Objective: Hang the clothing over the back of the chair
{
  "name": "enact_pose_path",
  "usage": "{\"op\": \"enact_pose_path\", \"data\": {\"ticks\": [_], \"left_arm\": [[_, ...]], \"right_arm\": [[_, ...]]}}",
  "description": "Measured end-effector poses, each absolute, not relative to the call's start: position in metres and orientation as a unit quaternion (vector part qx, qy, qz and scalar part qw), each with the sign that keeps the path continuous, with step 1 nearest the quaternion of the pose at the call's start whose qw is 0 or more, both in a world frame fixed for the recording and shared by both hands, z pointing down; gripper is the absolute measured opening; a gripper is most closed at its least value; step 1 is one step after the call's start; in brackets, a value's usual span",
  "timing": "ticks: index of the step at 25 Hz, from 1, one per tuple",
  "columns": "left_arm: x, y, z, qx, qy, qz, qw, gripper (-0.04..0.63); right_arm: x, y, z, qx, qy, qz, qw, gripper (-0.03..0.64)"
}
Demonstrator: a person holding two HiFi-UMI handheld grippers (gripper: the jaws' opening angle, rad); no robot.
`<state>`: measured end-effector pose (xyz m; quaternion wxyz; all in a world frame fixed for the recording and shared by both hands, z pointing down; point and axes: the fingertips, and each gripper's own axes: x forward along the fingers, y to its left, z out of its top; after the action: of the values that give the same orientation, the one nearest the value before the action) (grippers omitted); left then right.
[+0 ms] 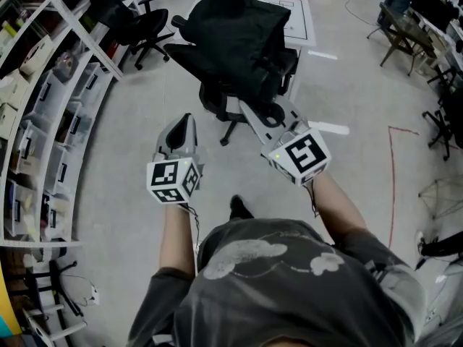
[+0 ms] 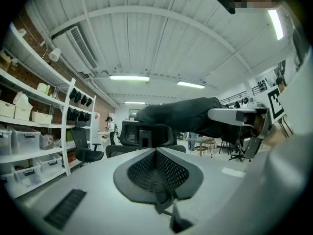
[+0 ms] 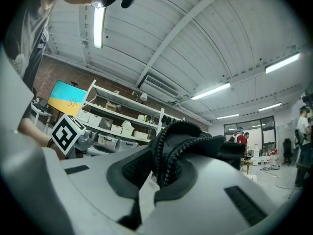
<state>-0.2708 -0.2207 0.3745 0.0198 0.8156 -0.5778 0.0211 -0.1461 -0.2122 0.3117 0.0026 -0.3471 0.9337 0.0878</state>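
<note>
A black garment (image 1: 231, 27) lies draped over the black office chair (image 1: 235, 107) at the top middle of the head view. My right gripper (image 1: 247, 108) reaches to the chair's near side and is shut on the garment's zippered edge (image 3: 178, 141), which bunches between its pads. My left gripper (image 1: 185, 119) hangs to the chair's left, apart from it, its jaws shut with nothing between them. In the left gripper view the garment (image 2: 186, 114) spreads over the chair back (image 2: 146, 133) ahead of the closed left gripper (image 2: 156, 153), with the right gripper (image 2: 239, 115) at its right end.
White shelving with storage bins (image 1: 43, 121) runs along the left. A second black office chair (image 1: 137, 24) stands by the shelves, and a white table (image 1: 300, 16) sits behind the draped chair. A red line (image 1: 394, 179) marks the floor on the right. People (image 3: 242, 138) stand far off.
</note>
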Motion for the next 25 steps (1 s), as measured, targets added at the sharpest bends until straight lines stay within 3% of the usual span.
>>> {"op": "enact_pose_path", "data": {"ticks": [7,13,15,18,25], "left_arm": [[-0.267,-0.19,0.383,0.818,-0.575,0.024,0.031,0.002],[-0.262,-0.176,0.395,0.82,-0.569,0.035,0.041,0.002],[-0.26,-0.173,0.396,0.82,-0.569,0.037,0.043,0.002],[-0.256,-0.17,0.396,0.821,-0.568,0.037,0.043,0.002],[-0.253,-0.165,0.4,0.821,-0.567,0.04,0.048,0.002]], "right_arm": [[-0.15,-0.191,0.333,-0.36,0.923,0.119,-0.058,-0.003],[-0.137,-0.192,0.335,-0.381,0.919,0.093,-0.044,0.008],[-0.133,-0.193,0.333,-0.374,0.922,0.095,-0.043,0.045],[-0.133,-0.187,0.337,-0.351,0.932,0.082,-0.042,0.184],[-0.129,-0.184,0.37,-0.362,0.926,0.07,-0.082,0.239]]}}
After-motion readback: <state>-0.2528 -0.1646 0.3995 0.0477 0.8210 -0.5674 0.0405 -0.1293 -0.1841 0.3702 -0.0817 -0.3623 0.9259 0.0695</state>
